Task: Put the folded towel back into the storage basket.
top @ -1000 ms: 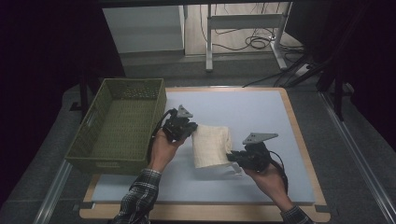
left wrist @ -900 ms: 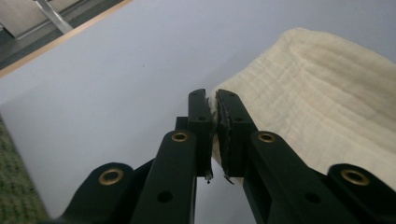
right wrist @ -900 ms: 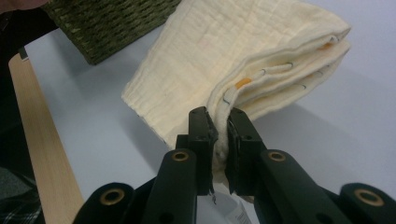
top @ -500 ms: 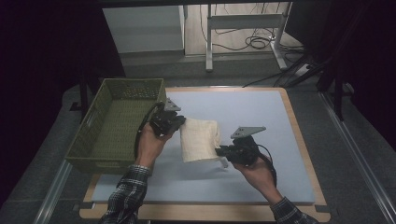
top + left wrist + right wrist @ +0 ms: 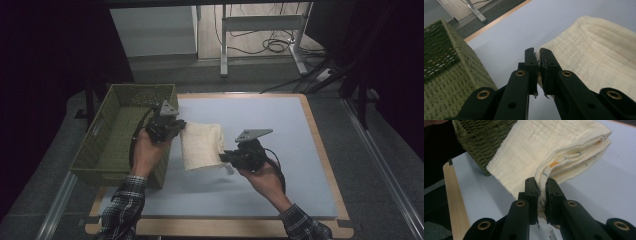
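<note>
the left gripper (image 5: 179,126) is pinching one edge of the folded cream cloth (image 5: 201,146), with its jaws squeezed tight on it. the right gripper (image 5: 226,156) is squeezing the other edge the same way. the cloth is hanging between the two grippers over the blue mat (image 5: 280,130), just beside the green basket (image 5: 107,145).

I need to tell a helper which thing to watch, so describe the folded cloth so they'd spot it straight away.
Start at the pale blue table mat and look toward its left side, just right of the green woven basket. There the folded cloth hangs between the left gripper and right gripper, each pinching an edge. It is the one soft, cream-coloured thing, ribbed and layered, among dark tools.
</note>
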Demonstrator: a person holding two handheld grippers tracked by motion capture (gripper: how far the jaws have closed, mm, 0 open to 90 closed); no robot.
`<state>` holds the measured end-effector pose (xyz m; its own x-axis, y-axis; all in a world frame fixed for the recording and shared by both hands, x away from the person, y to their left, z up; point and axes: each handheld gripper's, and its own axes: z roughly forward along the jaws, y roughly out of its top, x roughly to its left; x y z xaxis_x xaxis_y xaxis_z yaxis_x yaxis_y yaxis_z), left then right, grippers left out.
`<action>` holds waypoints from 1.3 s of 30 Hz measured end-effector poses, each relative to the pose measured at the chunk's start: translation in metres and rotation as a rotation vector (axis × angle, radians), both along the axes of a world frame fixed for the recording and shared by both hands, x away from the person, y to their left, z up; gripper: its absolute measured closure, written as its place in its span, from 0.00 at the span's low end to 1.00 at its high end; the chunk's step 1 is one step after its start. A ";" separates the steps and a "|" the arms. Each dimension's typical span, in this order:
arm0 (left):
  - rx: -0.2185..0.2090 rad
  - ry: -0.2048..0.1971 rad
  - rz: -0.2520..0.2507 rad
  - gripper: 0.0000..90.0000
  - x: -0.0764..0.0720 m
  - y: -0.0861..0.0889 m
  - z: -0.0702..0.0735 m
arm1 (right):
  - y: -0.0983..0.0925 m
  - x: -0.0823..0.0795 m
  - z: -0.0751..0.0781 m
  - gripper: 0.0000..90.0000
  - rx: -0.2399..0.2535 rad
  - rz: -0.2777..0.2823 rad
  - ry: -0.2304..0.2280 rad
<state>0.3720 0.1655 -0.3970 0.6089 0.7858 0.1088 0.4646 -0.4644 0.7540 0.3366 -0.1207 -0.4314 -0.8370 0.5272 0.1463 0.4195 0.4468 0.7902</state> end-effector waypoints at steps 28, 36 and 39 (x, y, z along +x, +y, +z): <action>0.014 -0.060 0.110 0.94 -0.010 0.063 0.034 | 0.063 0.014 0.026 0.90 0.026 0.055 -0.039; 0.013 -0.068 0.155 0.94 -0.011 0.085 0.039 | 0.086 0.018 0.029 0.90 0.052 0.068 -0.029; 0.013 -0.066 0.171 0.94 -0.011 0.093 0.038 | 0.096 0.019 0.030 0.91 0.058 0.077 -0.028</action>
<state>0.3615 0.2584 -0.3589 0.4575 0.8757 0.1544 0.4876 -0.3922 0.7800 0.3554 -0.0245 -0.4014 -0.8788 0.4527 0.1507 0.3633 0.4301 0.8264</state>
